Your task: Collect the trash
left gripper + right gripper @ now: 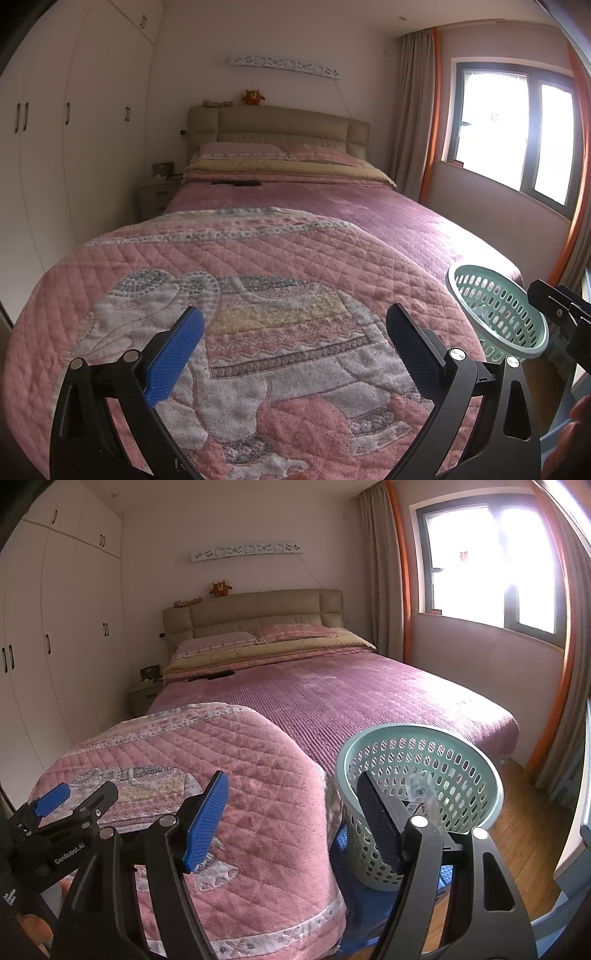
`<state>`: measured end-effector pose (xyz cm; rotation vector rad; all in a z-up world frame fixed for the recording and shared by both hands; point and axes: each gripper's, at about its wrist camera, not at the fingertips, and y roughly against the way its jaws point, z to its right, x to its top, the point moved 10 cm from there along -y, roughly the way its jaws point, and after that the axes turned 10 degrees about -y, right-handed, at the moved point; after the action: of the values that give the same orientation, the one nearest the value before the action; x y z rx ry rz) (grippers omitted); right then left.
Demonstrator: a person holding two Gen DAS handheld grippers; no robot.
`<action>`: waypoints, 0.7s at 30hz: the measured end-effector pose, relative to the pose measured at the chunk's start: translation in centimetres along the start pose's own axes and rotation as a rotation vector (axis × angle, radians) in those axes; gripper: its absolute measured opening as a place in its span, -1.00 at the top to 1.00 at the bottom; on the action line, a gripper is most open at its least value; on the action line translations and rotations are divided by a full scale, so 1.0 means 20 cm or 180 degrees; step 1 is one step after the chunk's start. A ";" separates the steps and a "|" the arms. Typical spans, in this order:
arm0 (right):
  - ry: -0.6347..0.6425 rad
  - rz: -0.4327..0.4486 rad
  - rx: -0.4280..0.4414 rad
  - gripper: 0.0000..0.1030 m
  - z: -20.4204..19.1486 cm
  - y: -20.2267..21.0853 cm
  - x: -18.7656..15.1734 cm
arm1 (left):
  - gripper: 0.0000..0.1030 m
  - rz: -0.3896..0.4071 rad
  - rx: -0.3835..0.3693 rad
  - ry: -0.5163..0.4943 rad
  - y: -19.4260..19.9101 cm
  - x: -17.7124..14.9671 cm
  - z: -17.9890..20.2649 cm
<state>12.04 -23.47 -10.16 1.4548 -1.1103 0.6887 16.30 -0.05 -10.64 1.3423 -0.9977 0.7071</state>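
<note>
Left tongs [295, 332] released, nothing between the blue pads, poised above the pink quilt [258, 295] with the elephant pattern at the foot of the bed [369, 694]. Right tongs [291, 812] likewise released and empty, straddling the quilt's corner and the green basket [424, 775]

Task's thing: basket on the floor just beside the bed's foot, on what looks like a blue mat [369, 904]; clear crumpled wrapper [421, 790] already lying inside. No loose trash evident on quilt or bedspread; a dark flat item [210, 675] near the pillows too small to identify

Step in hand, as judged: search for further litter. Advisable to sweep both views across bed and floor before committing, keep tongs wide, and approach any find from above without snagging the quilt

Right wrist view alone shows basket interior, wrapper, mat and wooden floor [517, 812]. Left wrist view shows only the basket's side and rim [498, 306], but the full quilt pattern
</note>
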 end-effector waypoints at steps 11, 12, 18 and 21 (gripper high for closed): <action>0.0013 -0.0022 0.0018 -0.33 -0.02 -0.01 -0.01 | -0.86 0.0005 0.0000 0.0003 0.00 0.00 -0.01; 0.0011 -0.0023 0.0020 -0.33 -0.02 -0.01 -0.01 | -0.86 0.0003 -0.0002 0.0002 0.00 0.00 -0.01; -0.0018 -0.0052 0.0052 -0.33 -0.01 -0.01 -0.02 | -0.86 0.0001 -0.0008 0.0003 0.00 0.00 -0.01; -0.0015 -0.0058 0.0053 -0.33 -0.01 -0.01 -0.02 | -0.86 0.0003 -0.0009 0.0003 0.00 0.00 -0.01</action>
<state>12.08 -23.14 -10.54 1.4798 -1.0961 0.6835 16.34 0.05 -10.55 1.3392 -0.9983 0.7065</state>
